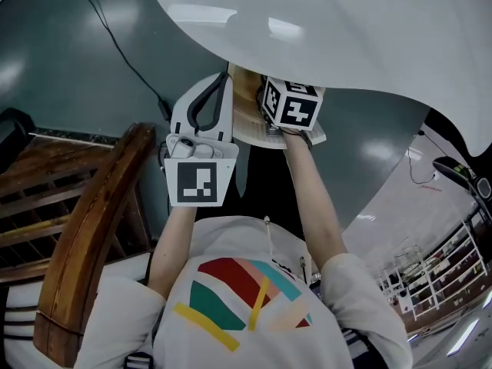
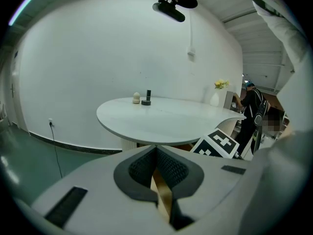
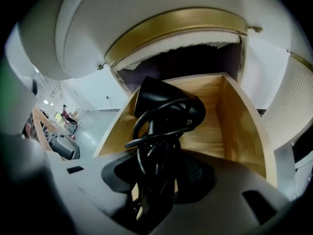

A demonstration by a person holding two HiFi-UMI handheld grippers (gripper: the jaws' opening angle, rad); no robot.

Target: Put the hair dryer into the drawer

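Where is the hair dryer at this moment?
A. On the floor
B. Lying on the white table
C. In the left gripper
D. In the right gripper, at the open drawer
D: the right gripper view shows the black hair dryer, cord wrapped round it, clamped by the right gripper in front of the open wooden drawer.

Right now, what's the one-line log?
right gripper: shut on black corded hair dryer | at open wooden drawer | left gripper: shut, empty
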